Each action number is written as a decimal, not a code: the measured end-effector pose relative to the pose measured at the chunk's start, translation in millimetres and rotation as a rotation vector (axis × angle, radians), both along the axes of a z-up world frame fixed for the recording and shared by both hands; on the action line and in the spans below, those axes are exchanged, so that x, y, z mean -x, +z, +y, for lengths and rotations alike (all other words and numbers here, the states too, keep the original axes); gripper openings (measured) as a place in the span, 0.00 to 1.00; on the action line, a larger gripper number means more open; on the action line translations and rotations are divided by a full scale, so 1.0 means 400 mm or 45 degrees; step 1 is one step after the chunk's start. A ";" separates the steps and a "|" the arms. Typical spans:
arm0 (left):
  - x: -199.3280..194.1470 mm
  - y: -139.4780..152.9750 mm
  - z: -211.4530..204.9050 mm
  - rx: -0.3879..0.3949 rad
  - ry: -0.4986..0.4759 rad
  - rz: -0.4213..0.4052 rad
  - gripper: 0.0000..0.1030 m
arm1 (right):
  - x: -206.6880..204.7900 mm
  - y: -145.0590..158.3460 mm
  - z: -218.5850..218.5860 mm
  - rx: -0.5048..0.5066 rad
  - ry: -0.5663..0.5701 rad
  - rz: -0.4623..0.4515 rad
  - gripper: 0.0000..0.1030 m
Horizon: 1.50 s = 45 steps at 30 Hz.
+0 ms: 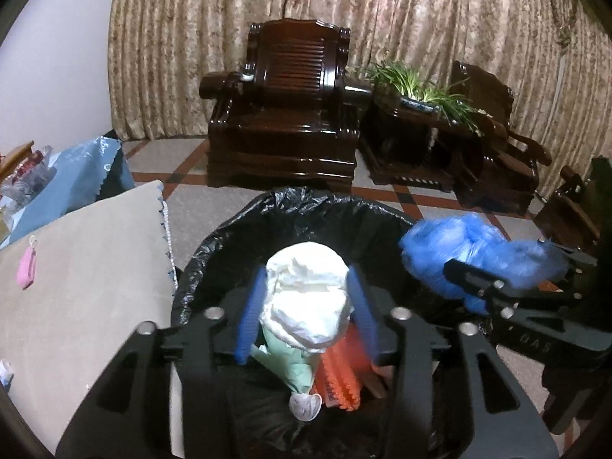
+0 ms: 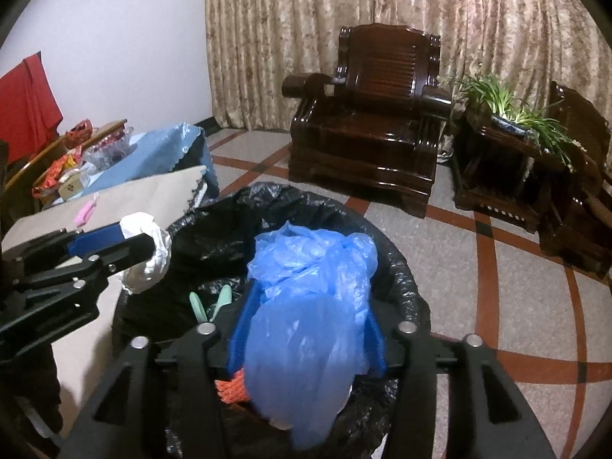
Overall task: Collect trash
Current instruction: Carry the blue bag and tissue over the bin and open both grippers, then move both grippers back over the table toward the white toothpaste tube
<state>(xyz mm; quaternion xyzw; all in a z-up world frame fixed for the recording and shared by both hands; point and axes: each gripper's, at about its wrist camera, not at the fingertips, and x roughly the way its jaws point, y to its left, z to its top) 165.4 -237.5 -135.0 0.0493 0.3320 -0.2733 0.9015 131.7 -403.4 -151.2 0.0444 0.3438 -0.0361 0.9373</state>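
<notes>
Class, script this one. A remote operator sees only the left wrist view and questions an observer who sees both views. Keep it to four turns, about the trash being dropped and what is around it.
Operator: From here the blue bag looks level with the right rim of the bin. Is it over the opening?
Observer: Yes. In the right wrist view it hangs between the right gripper's fingers, above the bin's mouth and inside the rim.
Operator: What is past the blue cloth on my left?
Observer: A red cloth hangs against the white wall there, outside your view.
</notes>
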 end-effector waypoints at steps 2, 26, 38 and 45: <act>-0.002 -0.006 0.003 -0.007 -0.005 0.003 0.57 | -0.001 -0.008 -0.007 0.004 -0.003 0.008 0.73; 0.092 0.052 0.401 -0.089 0.401 -0.117 0.83 | 0.019 0.044 0.215 -0.064 0.174 -0.054 0.94; 0.137 0.014 0.701 -0.161 0.721 -0.090 0.83 | -0.010 0.059 0.443 -0.055 0.376 -0.063 0.94; 0.125 -0.029 0.872 -0.194 0.900 -0.053 0.83 | -0.038 0.048 0.566 -0.053 0.454 -0.051 0.94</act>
